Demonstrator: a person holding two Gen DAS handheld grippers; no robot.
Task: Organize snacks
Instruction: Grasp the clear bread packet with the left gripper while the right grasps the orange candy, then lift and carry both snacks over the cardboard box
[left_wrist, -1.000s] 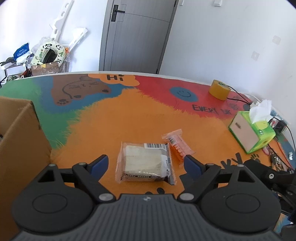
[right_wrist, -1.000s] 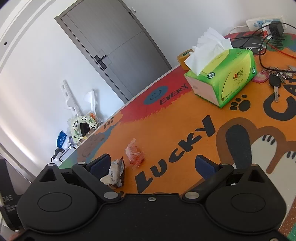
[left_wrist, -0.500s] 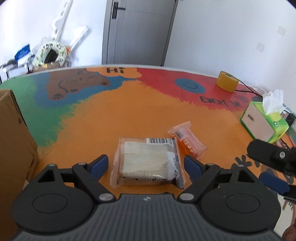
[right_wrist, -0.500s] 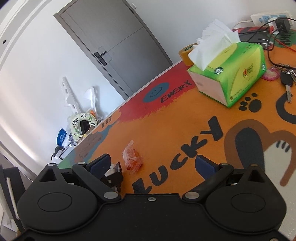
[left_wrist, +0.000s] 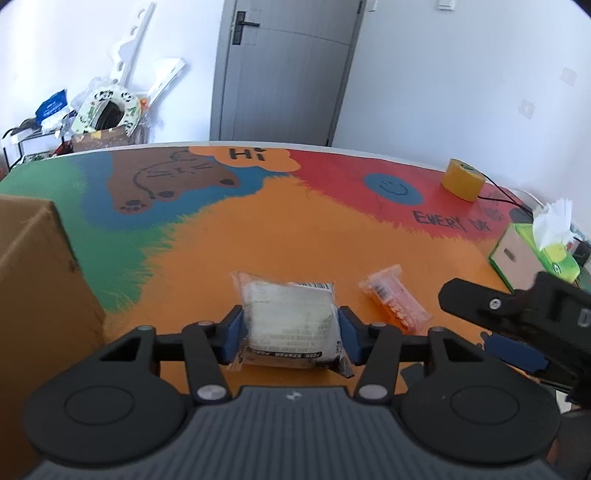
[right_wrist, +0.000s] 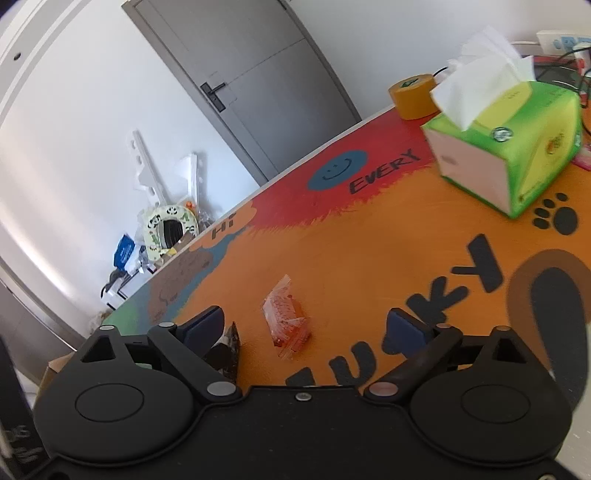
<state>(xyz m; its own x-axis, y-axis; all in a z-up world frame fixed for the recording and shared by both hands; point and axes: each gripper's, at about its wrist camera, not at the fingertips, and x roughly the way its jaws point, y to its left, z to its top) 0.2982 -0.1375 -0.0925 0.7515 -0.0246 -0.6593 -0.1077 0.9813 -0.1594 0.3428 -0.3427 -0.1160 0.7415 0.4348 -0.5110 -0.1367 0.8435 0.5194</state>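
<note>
My left gripper (left_wrist: 291, 332) is shut on a clear packet of pale wafers (left_wrist: 291, 317), which lies on the colourful table; both blue pads press its sides. A small orange snack packet (left_wrist: 394, 301) lies just right of it, and also shows in the right wrist view (right_wrist: 286, 317) between my right gripper's fingers. My right gripper (right_wrist: 306, 325) is open and empty, low over the table, with the orange packet just ahead of it. It shows as a black body at the right of the left wrist view (left_wrist: 517, 314). An end of the wafer packet (right_wrist: 227, 347) shows by its left finger.
A cardboard box (left_wrist: 37, 295) stands at the left. A green tissue box (right_wrist: 506, 147) and a yellow tape roll (left_wrist: 463, 180) sit at the right and far right. Cables, keys and a power strip lie beyond the tissue box. A cluttered rack (left_wrist: 99, 110) stands behind the table.
My left gripper has closed its fingers on the wafer packet. My right gripper has moved left toward the orange packet, which now sits between its open fingers.
</note>
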